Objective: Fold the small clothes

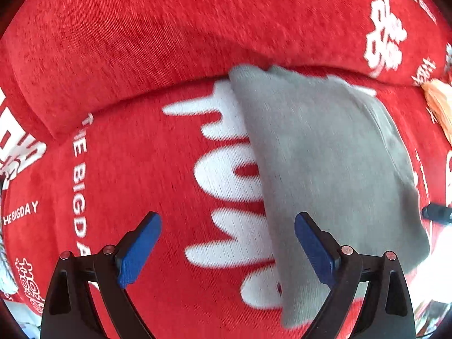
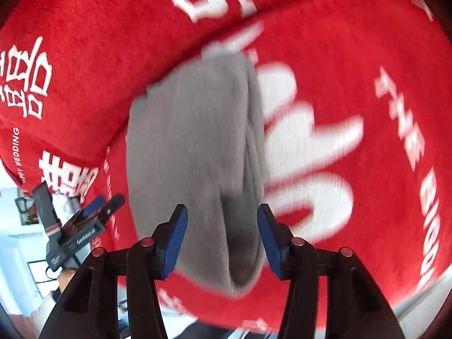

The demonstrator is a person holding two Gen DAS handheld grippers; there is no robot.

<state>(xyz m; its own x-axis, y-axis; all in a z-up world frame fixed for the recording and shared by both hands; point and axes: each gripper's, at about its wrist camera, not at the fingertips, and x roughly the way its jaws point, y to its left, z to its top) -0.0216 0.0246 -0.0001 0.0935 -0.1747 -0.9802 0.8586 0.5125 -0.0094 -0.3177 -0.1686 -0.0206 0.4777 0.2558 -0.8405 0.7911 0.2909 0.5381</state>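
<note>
One grey garment (image 1: 325,169) lies folded on a red sofa cover (image 1: 127,169) printed with white letters, its far end against the back cushion (image 1: 141,42). No containers show in either view. At the far right edge of the left wrist view there is one peach-coloured tassel (image 1: 439,104).

The left gripper (image 1: 227,250) hovers over the seat with its two blue pads spread wide and nothing between them; its right pad overlaps the garment's left edge in that view, though I cannot tell if it touches.

The right gripper (image 2: 221,240) points along the same garment (image 2: 195,155), its pads parted to a medium gap and empty, above the cloth's near end. The left gripper (image 2: 100,207) also appears at the left of that view.
</note>
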